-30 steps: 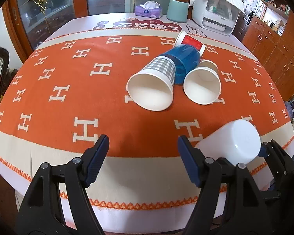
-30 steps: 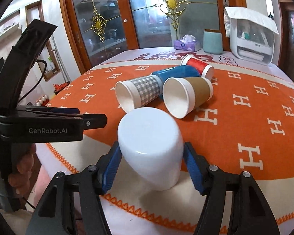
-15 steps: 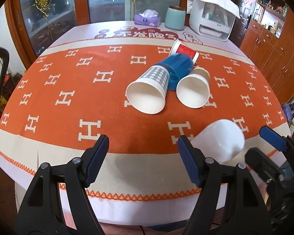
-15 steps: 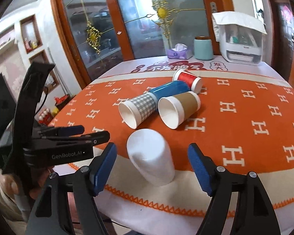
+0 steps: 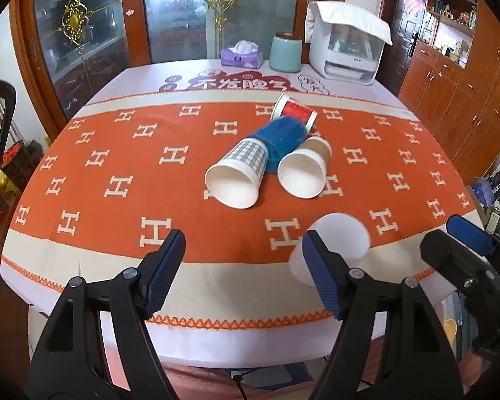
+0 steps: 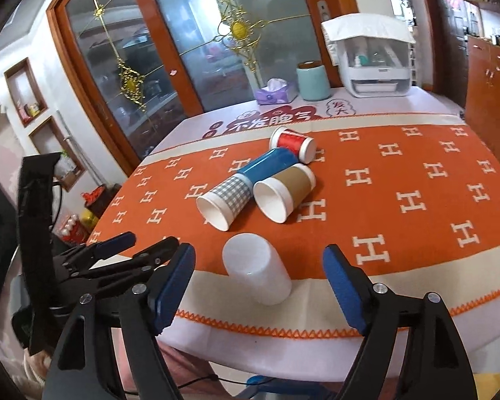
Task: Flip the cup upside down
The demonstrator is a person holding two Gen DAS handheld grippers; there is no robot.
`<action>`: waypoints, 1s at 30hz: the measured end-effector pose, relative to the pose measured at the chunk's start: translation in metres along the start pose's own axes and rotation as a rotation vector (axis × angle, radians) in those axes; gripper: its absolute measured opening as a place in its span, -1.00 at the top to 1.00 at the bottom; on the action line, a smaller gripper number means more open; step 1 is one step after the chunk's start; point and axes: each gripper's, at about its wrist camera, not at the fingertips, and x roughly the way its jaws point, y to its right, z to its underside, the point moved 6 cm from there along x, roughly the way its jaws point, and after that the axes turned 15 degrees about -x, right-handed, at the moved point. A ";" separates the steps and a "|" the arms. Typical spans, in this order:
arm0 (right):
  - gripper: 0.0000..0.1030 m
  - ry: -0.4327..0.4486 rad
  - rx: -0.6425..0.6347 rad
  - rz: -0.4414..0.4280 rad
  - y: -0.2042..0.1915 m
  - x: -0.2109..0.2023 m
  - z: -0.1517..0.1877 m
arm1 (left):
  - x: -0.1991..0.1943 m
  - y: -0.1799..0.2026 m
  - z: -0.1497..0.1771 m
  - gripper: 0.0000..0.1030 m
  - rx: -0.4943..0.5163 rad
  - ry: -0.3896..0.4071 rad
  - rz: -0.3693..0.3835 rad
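Note:
A white cup (image 6: 256,269) stands upside down near the table's front edge; it also shows in the left wrist view (image 5: 336,243), partly behind my left finger. My right gripper (image 6: 258,290) is open and empty, drawn back from the cup, which stands free between its jaws. My left gripper (image 5: 243,271) is open and empty, left of the cup. A checked cup (image 5: 238,175), a blue cup (image 5: 283,138), a brown cup (image 5: 305,170) and a red cup (image 5: 295,110) lie on their sides mid-table.
The table wears an orange H-patterned cloth (image 5: 116,153). At the far edge stand a purple tissue box (image 5: 241,56), a teal canister (image 5: 286,52) and a white appliance (image 5: 345,50). Wooden cabinets (image 5: 456,76) stand to the right, glass doors behind.
My right gripper has opened and let go of the white cup, leaving it upside down on the cloth. Both grippers have pulled back from the table.

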 end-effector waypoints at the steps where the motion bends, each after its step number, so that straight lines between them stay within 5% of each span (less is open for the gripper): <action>1: -0.67 0.002 0.004 0.008 0.000 -0.002 -0.001 | -0.003 0.001 -0.001 -0.37 0.001 0.005 0.000; 12: -0.71 0.041 0.021 0.060 0.005 -0.031 -0.014 | -0.038 0.026 -0.010 -0.38 0.035 0.082 -0.001; 30: -0.75 0.068 0.030 0.094 0.008 -0.040 -0.025 | -0.037 0.032 -0.009 -0.38 0.033 0.082 0.005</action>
